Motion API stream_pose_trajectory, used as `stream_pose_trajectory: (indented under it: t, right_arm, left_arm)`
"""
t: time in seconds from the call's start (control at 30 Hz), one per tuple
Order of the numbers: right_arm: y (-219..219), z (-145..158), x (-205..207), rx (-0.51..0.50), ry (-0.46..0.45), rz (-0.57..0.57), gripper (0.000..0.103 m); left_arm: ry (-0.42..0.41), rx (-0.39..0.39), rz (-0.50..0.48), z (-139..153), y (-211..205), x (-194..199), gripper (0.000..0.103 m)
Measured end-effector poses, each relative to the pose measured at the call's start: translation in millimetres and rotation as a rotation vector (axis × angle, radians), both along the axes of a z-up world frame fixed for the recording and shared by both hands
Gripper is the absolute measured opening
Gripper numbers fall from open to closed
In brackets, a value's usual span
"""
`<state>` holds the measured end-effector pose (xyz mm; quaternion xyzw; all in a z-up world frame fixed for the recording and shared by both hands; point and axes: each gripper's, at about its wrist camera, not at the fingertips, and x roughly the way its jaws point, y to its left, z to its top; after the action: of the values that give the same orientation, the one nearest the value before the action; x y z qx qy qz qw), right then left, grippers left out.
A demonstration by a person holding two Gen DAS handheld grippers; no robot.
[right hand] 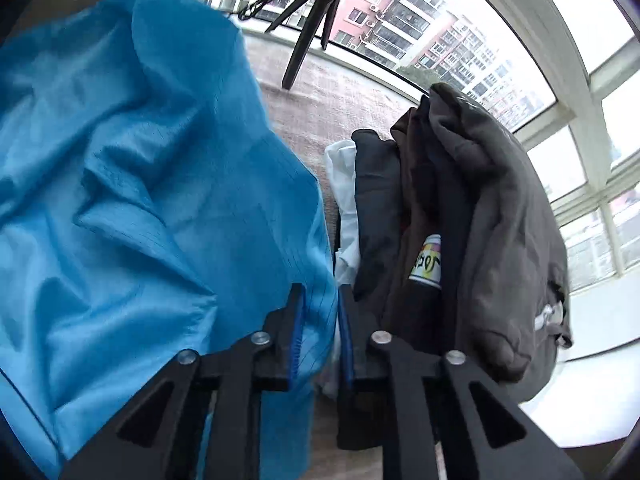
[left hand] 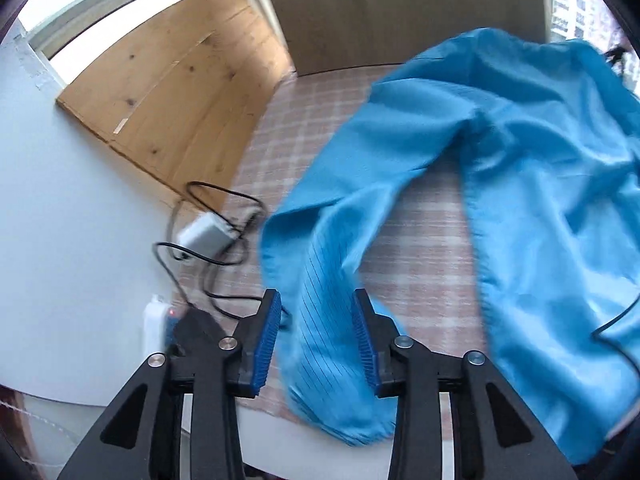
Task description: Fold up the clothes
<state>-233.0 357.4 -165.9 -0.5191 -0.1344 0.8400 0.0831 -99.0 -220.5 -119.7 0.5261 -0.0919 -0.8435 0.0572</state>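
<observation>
Blue garment (left hand: 500, 184) hem overhangs table edge (left hand: 264, 412).

Bare checked surface (left hand: 416, 240) lay open between the two legs of the blue garment (left hand: 520, 160), and beyond it toward the wall. On the left edge a grey box (left hand: 204, 234) with looping black cables (left hand: 224, 196) blocked the way. On the right a heap of dark clothes (right hand: 472, 216) crowded close beside the garment, and a tripod (right hand: 316, 12) stood farther back.
</observation>
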Motion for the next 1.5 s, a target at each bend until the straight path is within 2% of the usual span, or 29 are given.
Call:
stream_pose_trajectory:
  t: [0.03,0.07,0.1,0.17,0.23,0.3,0.4,0.43,0.47,0.5,0.53,0.57,0.6,0.67,0.8,0.83,0.87,0.93,0.97,1.0,1.1,1.17,1.27,1.3,1.37,1.4,1.43,1.47,1.5]
  right_arm:
    - [-2,11,7,-0.099,0.034,0.012,0.035]
    - [-6,19,11,-0.193,0.046,0.049,0.052]
    - [-13,22,11,-0.263,0.042,0.088,0.065]
    - [-32,17,4,-0.359,0.008,0.156,0.067]
    - [-49,3,-14,-0.377,-0.03,0.186,0.067]
    - [-63,-16,-39,-0.419,-0.103,0.151,0.067]
    - [-67,-45,-74,-0.615,-0.19,0.055,0.067]
    - [-70,-55,-84,-0.65,-0.213,0.031,0.067]
    - [-74,-62,-92,-0.637,-0.226,0.029,0.066]
    - [-80,-68,-98,-0.594,-0.23,0.035,0.056]
    - [-87,-72,-103,-0.538,-0.238,0.051,0.038]
    - [-92,-75,-107,-0.501,-0.252,0.075,0.005]
    - [-95,-75,-110,-0.486,-0.256,0.097,0.005]
    - [-95,-62,-114,-0.422,-0.207,0.146,0.004]
    - [-60,-25,-141,-0.187,-0.011,0.061,0.004]
    - [-52,-19,-148,-0.163,0.004,0.042,0.005]
    - [-45,-19,-153,-0.181,-0.025,0.032,0.006]
    - [-41,-16,-153,-0.174,-0.046,0.034,0.015]
    - [-41,-13,-149,-0.162,-0.049,0.049,0.029]
    - [-42,-8,-140,-0.175,-0.048,0.069,0.037]
    - [-45,8,-89,-0.296,-0.039,0.15,0.037]
    - [-50,11,-44,-0.331,-0.047,0.194,0.039]
    - [-59,14,25,-0.368,-0.057,0.253,0.05]
    - [-61,9,49,-0.352,-0.057,0.261,0.05]
    - [-62,0,89,-0.372,-0.068,0.255,0.05]
    - [-62,-4,106,-0.402,-0.077,0.247,0.05]
    - [-60,-10,117,-0.437,-0.093,0.239,0.05]
    - [-59,-16,124,-0.449,-0.113,0.235,0.05]
    - [-62,-22,131,-0.442,-0.132,0.233,0.05]
  left_arm:
    - [-0.01,0.028,-0.025,-2,10,5,0.037]
    - [-0.022,0.054,-0.049,-5,20,10,0.038]
    - [-0.033,0.08,-0.073,-7,30,14,0.038]
    - [-0.063,0.115,-0.107,-16,49,22,0.038]
    - [-0.091,0.158,-0.132,-25,66,31,0.038]
    - [-0.117,0.172,-0.139,-31,79,36,0.038]
    - [-0.146,0.162,-0.137,-37,92,46,0.038]
    - [-0.148,0.164,-0.134,-36,93,49,0.038]
    - [-0.15,0.168,-0.131,-36,94,52,0.038]
    - [-0.151,0.172,-0.128,-35,95,55,0.038]
    - [-0.15,0.167,-0.121,-34,95,57,0.038]
    - [-0.149,0.164,-0.109,-33,94,58,0.038]
    - [-0.151,0.168,-0.098,-33,91,59,0.038]
    - [-0.154,0.181,-0.076,-34,85,61,0.039]
    - [-0.176,0.208,-0.038,-43,80,62,0.04]
    - [-0.188,0.216,-0.036,-46,81,63,0.04]
    - [-0.202,0.225,-0.035,-49,82,63,0.04]
    - [-0.236,0.243,-0.038,-56,86,67,0.041]
    - [-0.25,0.258,-0.039,-58,88,70,0.041]
    - [-0.264,0.274,-0.039,-61,91,73,0.041]
    - [-0.285,0.254,-0.058,-67,99,82,0.046]
    - [-0.305,0.236,-0.069,-73,104,86,0.046]
    - [-0.33,0.278,-0.088,-80,108,90,0.046]
    - [-0.333,0.294,-0.104,-82,110,90,0.046]
    - [-0.342,0.277,-0.124,-88,115,90,0.045]
    - [-0.339,0.271,-0.135,-89,116,90,0.043]
    - [-0.335,0.266,-0.146,-90,118,90,0.034]
    - [-0.331,0.26,-0.157,-92,119,90,0.018]
    - [-0.329,0.276,-0.164,-91,118,89,0.008]
